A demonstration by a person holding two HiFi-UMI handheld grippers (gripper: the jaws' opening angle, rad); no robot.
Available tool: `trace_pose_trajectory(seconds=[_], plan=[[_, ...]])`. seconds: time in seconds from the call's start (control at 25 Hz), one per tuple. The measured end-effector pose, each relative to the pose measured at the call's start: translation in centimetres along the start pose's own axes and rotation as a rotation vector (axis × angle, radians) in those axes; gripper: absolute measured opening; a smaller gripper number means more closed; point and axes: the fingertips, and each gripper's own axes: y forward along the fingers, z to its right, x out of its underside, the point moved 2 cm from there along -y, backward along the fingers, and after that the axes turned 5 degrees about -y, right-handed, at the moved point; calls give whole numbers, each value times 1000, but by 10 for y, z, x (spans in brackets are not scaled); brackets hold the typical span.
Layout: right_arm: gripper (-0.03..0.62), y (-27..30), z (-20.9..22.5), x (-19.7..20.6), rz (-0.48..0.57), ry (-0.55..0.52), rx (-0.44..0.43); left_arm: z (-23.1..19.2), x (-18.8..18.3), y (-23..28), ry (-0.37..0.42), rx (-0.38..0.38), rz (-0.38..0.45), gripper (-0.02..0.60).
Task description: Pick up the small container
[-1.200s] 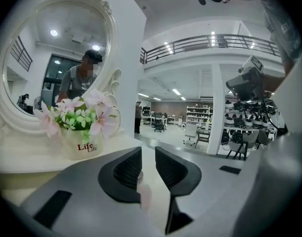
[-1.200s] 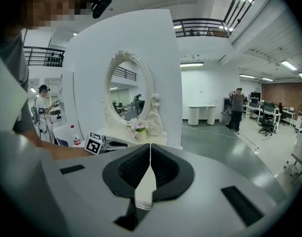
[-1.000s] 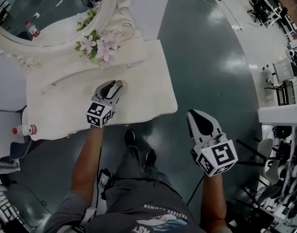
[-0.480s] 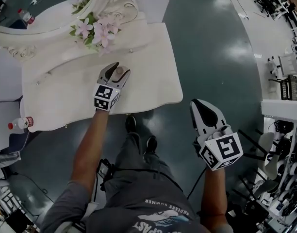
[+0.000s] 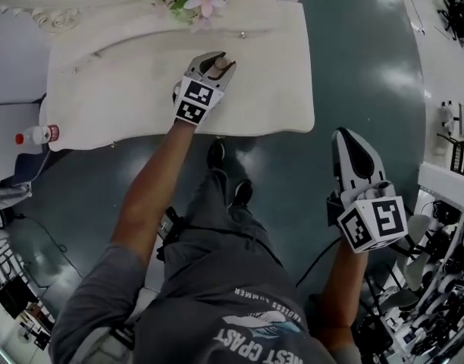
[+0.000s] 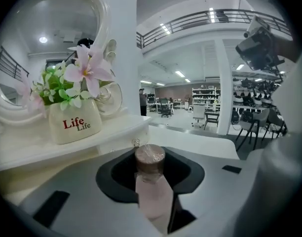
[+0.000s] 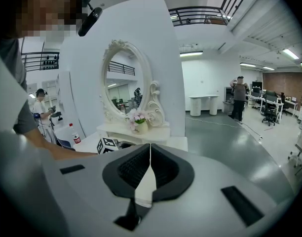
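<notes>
The small container (image 6: 150, 157) has a pale pink body and a brown cap wrapped in film. It stands upright between the jaws of my left gripper (image 5: 217, 58), which are closing and press on its body. In the head view the container's cap (image 5: 219, 66) shows at the left gripper's tip, over the middle of the white dressing table (image 5: 118, 89). My right gripper (image 5: 352, 138) hangs shut and empty over the dark floor, to the right of the table. In the right gripper view its jaws (image 7: 150, 149) meet with nothing between them.
A white pot of pink flowers (image 6: 74, 125) marked "Life" stands on a raised shelf at the table's back, beside an ornate oval mirror (image 7: 124, 78). A water bottle with a red cap (image 5: 36, 136) sits left of the table. The person's legs and shoes are below the table's front edge.
The left jaws stood wider around the container half a second ago and have come in on it again. The head view has tilted, so the table sits higher in frame. The right gripper stayed shut.
</notes>
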Motion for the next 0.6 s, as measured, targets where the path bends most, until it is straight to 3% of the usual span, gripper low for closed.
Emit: trace_pose_trajectory(seconds=[0.24,0.6], plan=[[28,-1,-11,-9,23,-18,-26,6,-23,-36,55,6,29,135],[28,-14,-38,-34,81,-70,-76,3,-68,-111,77,-38,99,135]])
